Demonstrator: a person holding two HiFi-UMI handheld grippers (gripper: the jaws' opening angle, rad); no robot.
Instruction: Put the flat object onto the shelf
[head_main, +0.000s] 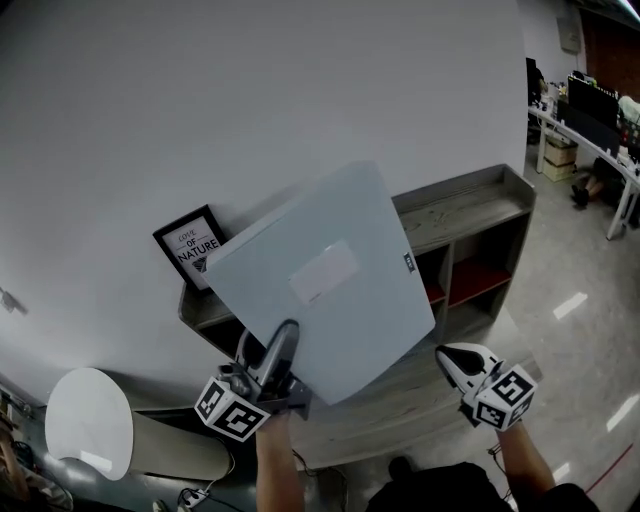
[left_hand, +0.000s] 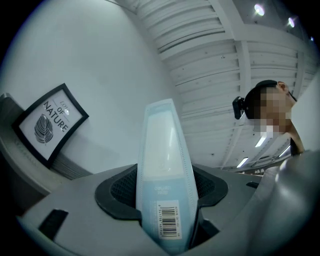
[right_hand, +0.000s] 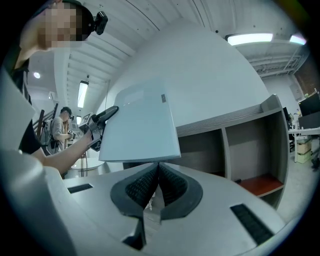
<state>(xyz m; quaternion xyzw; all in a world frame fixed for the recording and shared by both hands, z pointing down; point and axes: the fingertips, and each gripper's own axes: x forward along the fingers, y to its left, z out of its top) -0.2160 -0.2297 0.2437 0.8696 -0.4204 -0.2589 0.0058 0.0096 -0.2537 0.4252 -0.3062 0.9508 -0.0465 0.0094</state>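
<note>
A flat pale blue folder (head_main: 325, 280) hangs in the air above the grey shelf unit (head_main: 470, 205). My left gripper (head_main: 277, 357) is shut on its near lower corner. In the left gripper view the folder's spine (left_hand: 165, 180), with a barcode label, stands upright between the two pads. My right gripper (head_main: 455, 367) is off to the right of the folder, apart from it, with its jaws shut on nothing. From the right gripper view the folder (right_hand: 142, 125) shows at upper left, held by the left gripper (right_hand: 102, 120).
A black-framed "Nature" picture (head_main: 190, 245) leans on the wall at the shelf top's left end. The shelf has open compartments with a red bottom (head_main: 478, 283). A round white table (head_main: 88, 425) stands at lower left. Desks with monitors (head_main: 590, 110) are far right.
</note>
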